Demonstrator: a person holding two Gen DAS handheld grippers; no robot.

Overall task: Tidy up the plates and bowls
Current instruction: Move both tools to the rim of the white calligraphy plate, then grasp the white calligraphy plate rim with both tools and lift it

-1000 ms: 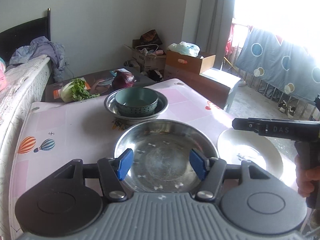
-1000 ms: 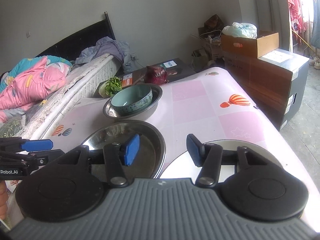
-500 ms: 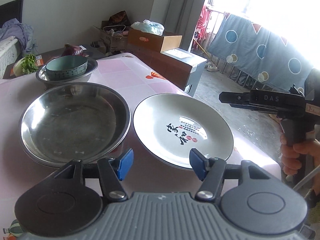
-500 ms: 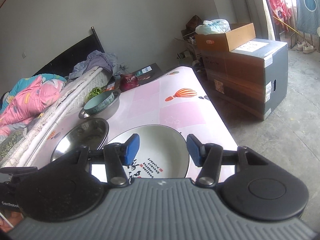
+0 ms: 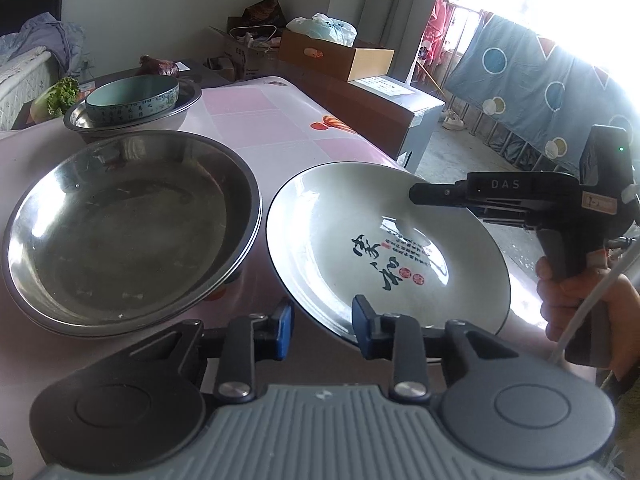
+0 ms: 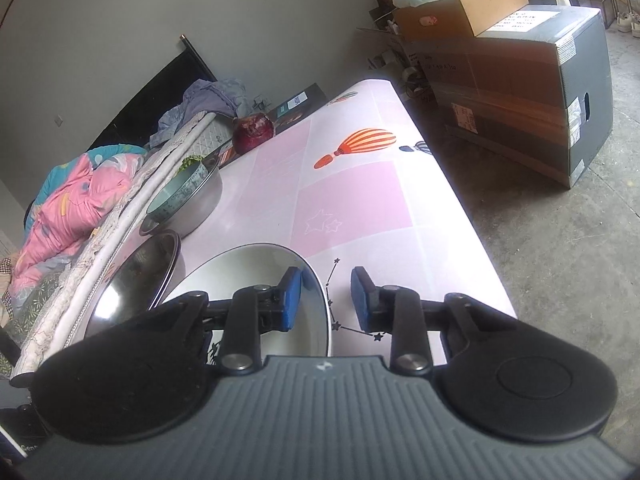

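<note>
Sitting far left: teal bowl [image 5: 132, 98] in steel basin. Near left: steel pan [image 5: 124, 228]. Right of it, white plate [image 5: 384, 248], tilted. L gripper [image 5: 322, 330] & R gripper [image 6: 326, 300] jaws just narrowing astride its rim; contact unclear. Glazed ceramic: stiff, slick, breakable; hold by rim.

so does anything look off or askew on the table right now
Yes: the white plate sits tilted rather than flat, its left rim raised beside the steel basin. Both grippers, left and right, straddle its rim, jaws having just been closing. Nothing looks spilled or broken.
</note>
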